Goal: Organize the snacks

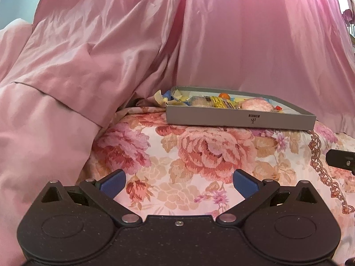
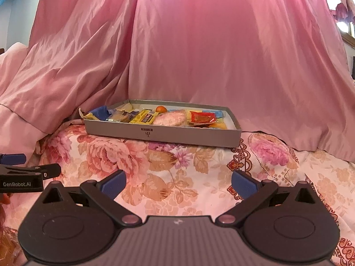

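Observation:
A shallow grey box sits on the floral bedspread, holding several wrapped snacks: a yellow packet, a pink-white packet, a red packet and a small orange sweet. A yellow-blue wrapper hangs over the box's left end. The box also shows in the left wrist view. My left gripper is open and empty, well short of the box. My right gripper is open and empty, also short of it. The left gripper's side shows at the right view's left edge.
A pink satin curtain hangs right behind the box. A pink quilt is bunched on the left. The floral bedspread lies between the grippers and the box. The right gripper's tip shows at the left view's right edge.

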Available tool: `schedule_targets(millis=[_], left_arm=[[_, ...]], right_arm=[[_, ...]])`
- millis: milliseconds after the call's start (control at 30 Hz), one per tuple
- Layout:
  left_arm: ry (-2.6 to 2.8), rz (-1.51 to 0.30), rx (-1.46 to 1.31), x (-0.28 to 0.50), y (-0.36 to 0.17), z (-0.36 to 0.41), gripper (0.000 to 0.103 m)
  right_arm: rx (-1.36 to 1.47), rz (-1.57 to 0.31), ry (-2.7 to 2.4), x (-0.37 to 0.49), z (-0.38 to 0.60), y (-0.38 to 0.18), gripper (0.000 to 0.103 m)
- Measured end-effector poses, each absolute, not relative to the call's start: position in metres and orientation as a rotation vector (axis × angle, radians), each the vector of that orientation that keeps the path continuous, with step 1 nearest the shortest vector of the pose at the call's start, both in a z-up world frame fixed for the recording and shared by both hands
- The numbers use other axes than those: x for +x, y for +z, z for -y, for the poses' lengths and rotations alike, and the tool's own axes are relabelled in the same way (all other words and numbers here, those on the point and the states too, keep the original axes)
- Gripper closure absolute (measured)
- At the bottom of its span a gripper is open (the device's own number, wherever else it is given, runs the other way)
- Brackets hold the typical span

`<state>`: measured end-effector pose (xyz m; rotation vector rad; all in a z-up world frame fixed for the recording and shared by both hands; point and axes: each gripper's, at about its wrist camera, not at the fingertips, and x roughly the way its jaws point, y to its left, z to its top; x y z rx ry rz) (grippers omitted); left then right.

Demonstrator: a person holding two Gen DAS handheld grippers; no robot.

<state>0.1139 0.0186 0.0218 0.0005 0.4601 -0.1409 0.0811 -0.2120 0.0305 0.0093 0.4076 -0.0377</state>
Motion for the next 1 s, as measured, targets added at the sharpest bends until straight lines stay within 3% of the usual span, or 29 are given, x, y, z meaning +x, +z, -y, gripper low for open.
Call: schedule_targets(millis=[1000], left_arm=[[-0.152,-0.473,-0.018,0.109,0.015,-0.02,0.001]], right_arm=[[0.002,-0.448,-0.027,0.091,0.208,0.013,0.0]])
